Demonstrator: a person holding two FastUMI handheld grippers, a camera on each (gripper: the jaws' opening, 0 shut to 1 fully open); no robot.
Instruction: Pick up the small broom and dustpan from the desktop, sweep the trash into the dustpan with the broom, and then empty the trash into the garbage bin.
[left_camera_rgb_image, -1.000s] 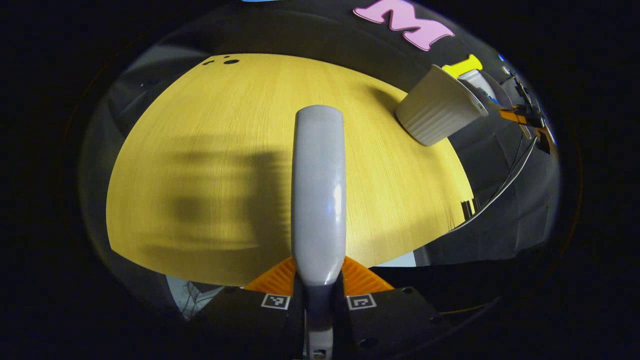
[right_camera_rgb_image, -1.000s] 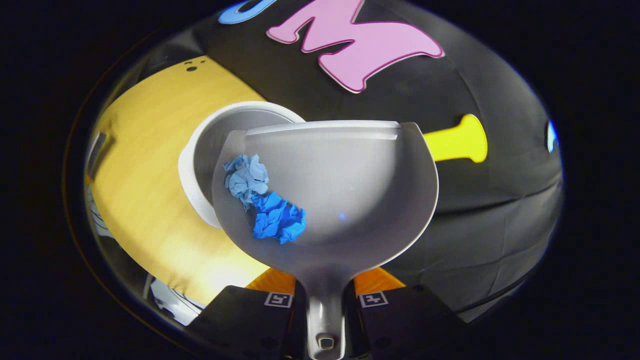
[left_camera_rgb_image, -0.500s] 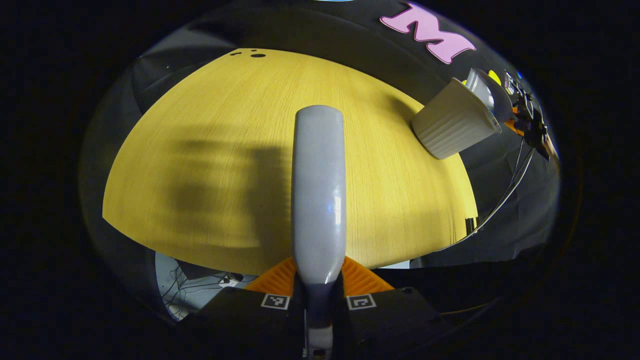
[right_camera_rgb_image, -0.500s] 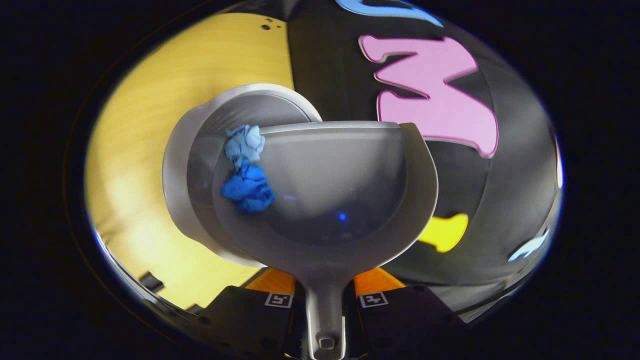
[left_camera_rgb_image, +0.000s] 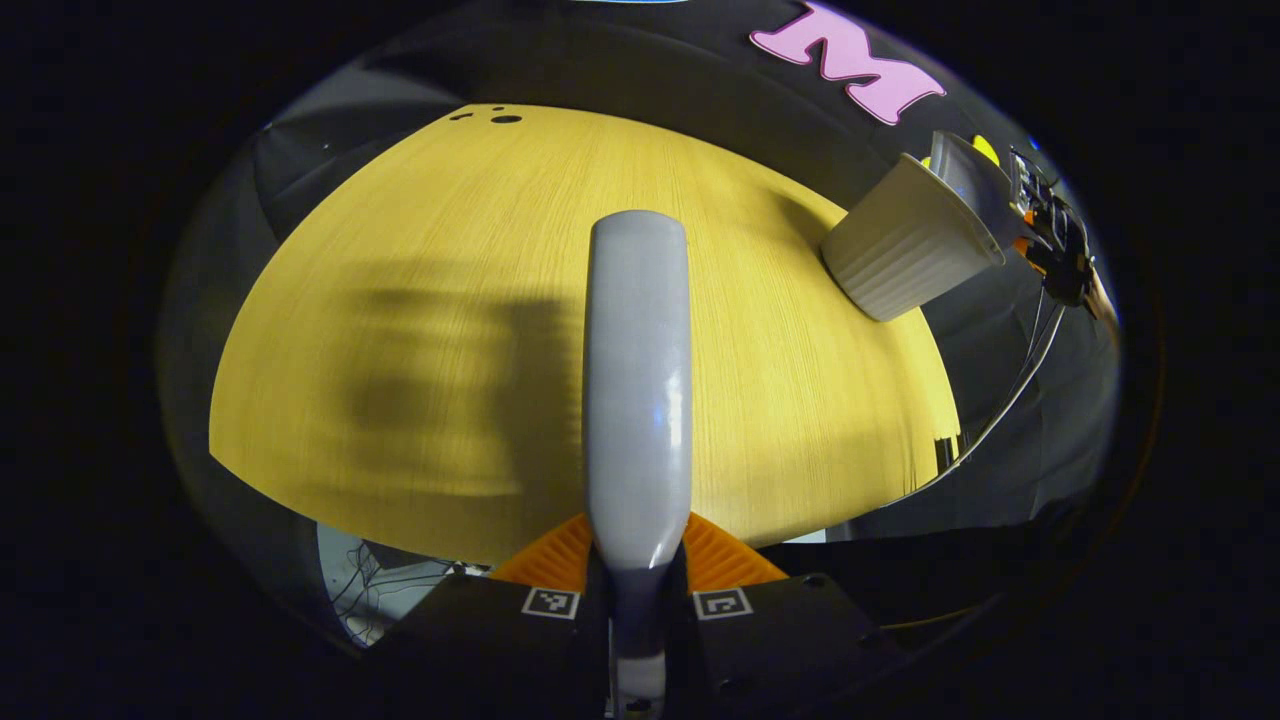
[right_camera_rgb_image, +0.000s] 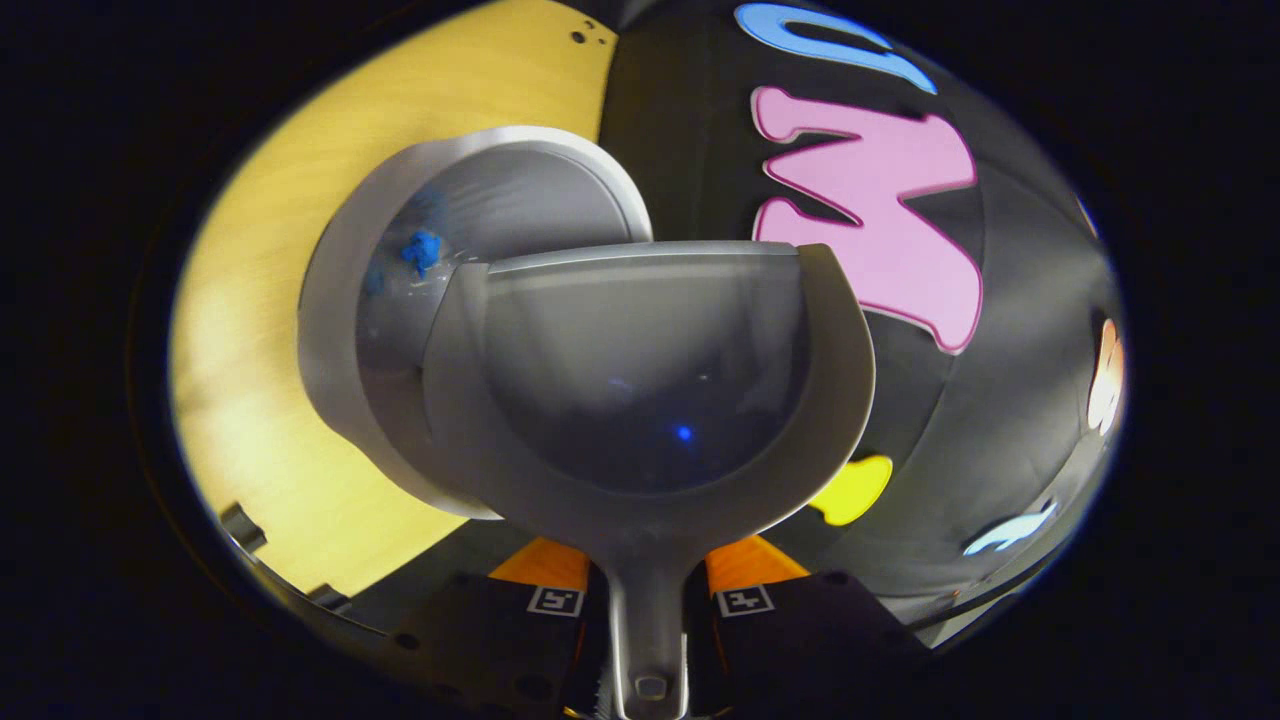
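Yellow worktop (left_camera_rgb_image: 420, 300) carries the garbage bin (right_camera_rgb_image: 340, 330) near its far corner. Right claw (right_camera_rgb_image: 648, 590) grips the dustpan (right_camera_rgb_image: 650, 380) handle, pan tilted over the bin, blue trash (right_camera_rgb_image: 422, 250) inside. Left claw (left_camera_rgb_image: 638, 590) clamps the broom (left_camera_rgb_image: 638, 370). Risk: the pan's lip catching the rim could tip the bin.

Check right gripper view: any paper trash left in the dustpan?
No. The dustpan scoop looks bare, and a blue scrap shows inside the garbage bin beyond its lip.
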